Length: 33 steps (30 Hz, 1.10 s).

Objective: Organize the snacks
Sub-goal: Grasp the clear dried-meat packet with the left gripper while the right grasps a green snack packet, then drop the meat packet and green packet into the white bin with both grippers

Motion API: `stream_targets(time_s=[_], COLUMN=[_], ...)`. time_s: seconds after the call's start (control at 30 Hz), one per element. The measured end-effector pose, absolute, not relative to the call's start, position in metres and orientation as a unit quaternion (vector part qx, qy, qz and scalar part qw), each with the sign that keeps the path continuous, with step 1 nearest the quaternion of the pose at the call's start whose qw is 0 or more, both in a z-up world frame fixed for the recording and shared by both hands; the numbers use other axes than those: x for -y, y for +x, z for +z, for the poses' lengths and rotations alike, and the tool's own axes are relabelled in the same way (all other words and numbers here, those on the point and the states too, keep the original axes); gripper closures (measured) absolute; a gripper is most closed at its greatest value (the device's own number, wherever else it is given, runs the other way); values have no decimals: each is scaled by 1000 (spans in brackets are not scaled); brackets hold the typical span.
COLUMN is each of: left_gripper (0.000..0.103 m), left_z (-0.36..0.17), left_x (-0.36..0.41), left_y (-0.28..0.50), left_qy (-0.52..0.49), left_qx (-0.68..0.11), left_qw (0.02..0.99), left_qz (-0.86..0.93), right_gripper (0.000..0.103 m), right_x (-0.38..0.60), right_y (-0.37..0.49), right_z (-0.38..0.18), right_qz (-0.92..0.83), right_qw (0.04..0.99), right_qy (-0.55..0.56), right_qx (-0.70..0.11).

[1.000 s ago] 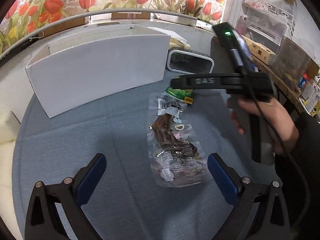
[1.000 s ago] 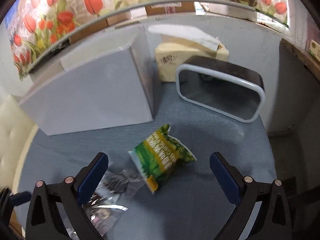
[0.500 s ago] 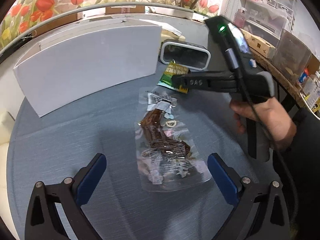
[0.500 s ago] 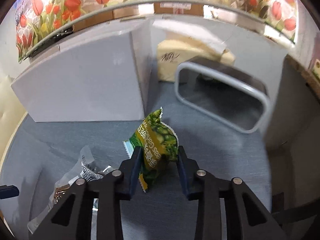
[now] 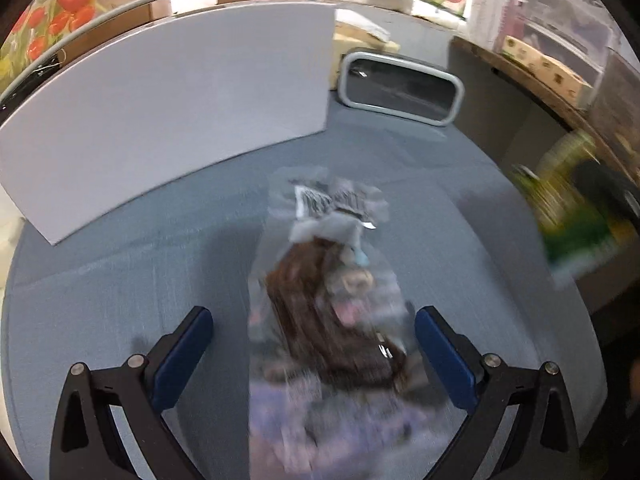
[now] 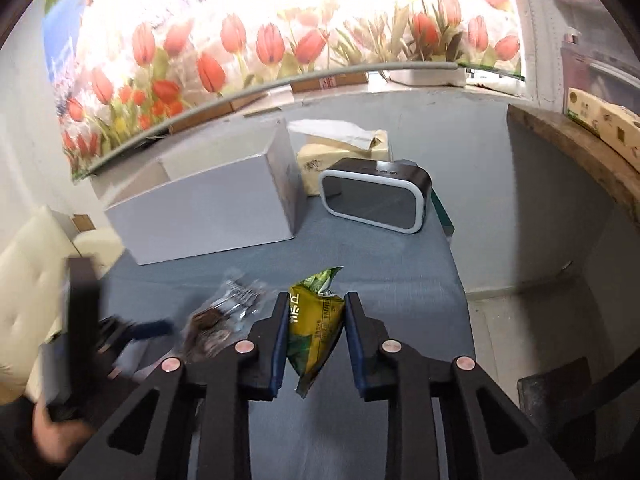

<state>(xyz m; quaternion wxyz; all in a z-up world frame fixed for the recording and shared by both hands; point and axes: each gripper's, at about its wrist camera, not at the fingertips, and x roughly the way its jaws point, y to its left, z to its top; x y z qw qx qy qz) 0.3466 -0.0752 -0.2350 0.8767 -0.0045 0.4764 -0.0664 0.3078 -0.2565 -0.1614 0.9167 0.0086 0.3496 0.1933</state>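
My right gripper (image 6: pixel 316 312) is shut on a green and yellow snack packet (image 6: pixel 314 322) and holds it above the blue table; the packet shows blurred at the right of the left wrist view (image 5: pixel 568 216). A clear bag of brown snacks (image 5: pixel 332 312) lies on the table between the fingers of my open left gripper (image 5: pixel 312 336), low over it. The bag also shows in the right wrist view (image 6: pixel 218 318), left of the packet. An open white box (image 6: pixel 208 208) stands at the back left; it also shows in the left wrist view (image 5: pixel 168 108).
A black speaker with a grey rim (image 6: pixel 376 196) stands right of the box, with a yellow tissue pack (image 6: pixel 344 152) behind it. A wooden shelf (image 6: pixel 580 152) runs along the right. The table's right edge (image 6: pixel 460 272) drops to the floor.
My right gripper closed on the green packet and lifted it up and back from the table. My left gripper moved forward and down over the clear bag.
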Motion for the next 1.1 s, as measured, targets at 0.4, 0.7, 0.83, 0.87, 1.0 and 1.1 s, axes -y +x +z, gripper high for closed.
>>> stream_targets(time_s=[0.4,0.7,0.83,0.87,1.0,1.1], left_gripper=[26,26,26,26,26,26], left_z=[-222,-204,-181,-174,-139,-119], left_x=[78,58,41,37,19,4], left_y=[344,316,290,286,267,264], left_qy=[-5,-11,-20,-22,-27,-36], left_qx=[-468,-438,-411,-402,-360,-342], left_qw=[880,895,907,911,929,936], left_qz=[-87,-87,-88,-88,-84,-80], right_gripper=[76,76,76,76,76,76], right_x=[251,240,231,228,211,191], right_y=[290,279,276,275,276,283], right_z=[-179,-172,-169,-168,-159,-145], right_qz=[226,235,241,243,257,272], right_qw=[902,903,903,902,902,902], right_qy=[36,27,22,19,5,-11], right_qx=[-367,-358,-356,-355,-346,-334])
